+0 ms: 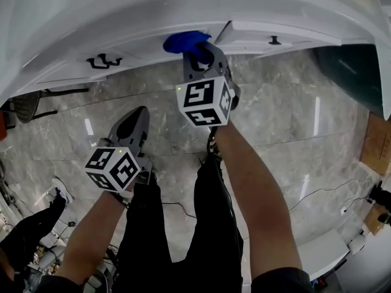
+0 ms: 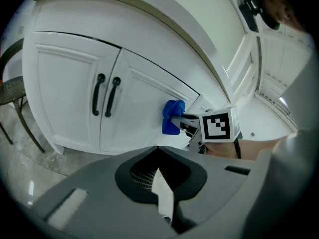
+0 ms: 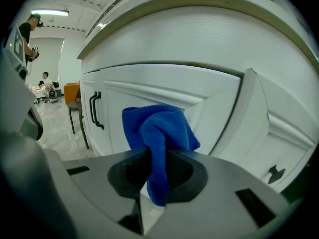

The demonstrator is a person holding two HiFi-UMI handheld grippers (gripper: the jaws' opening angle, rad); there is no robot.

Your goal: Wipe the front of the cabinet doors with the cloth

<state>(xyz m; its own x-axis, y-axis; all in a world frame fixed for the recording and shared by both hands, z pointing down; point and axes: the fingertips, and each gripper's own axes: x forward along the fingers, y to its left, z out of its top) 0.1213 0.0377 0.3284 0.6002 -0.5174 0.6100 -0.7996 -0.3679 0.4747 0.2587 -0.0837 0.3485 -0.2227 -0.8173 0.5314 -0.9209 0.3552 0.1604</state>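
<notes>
Up against white cabinet front, just under countertop [image 1: 122, 11] lip: blue cloth [image 3: 158, 133], pinched in right gripper [image 3: 154, 180]. Jaws pressed together on cloth's middle; bunched upper part sticking out ahead of tips, one tail hanging down btw. jaws. Long axis of bunch approx. vertical. Door panel [image 3: 149, 91] straight ahead of cloth, so close as to be prob. touching; not possible to confirm from these views.

Left gripper [image 1: 137, 113] lower and farther back, well apart from doors, jaws closed together on nothing. Right hand clearly nearer, so wiping judged as its job, left one only waiting.

Other things around: pair of black handles [image 2: 98, 94] on double doors [image 2: 70, 98] to left of cloth, near enough to catch cloth on a long stroke that way. To right of cloth, neighbour door [image 3: 251, 118], seemingly a bit ajar, edge standing out: possible snag. One more black handle [image 1: 274, 40] beyond it. Dark chair [image 1: 27, 105] at far left on marble floor [image 1: 293, 121], not in way.

Next move prob. a sideways or downward sweep along panel, w/ cloth kept pressed on surface.
</notes>
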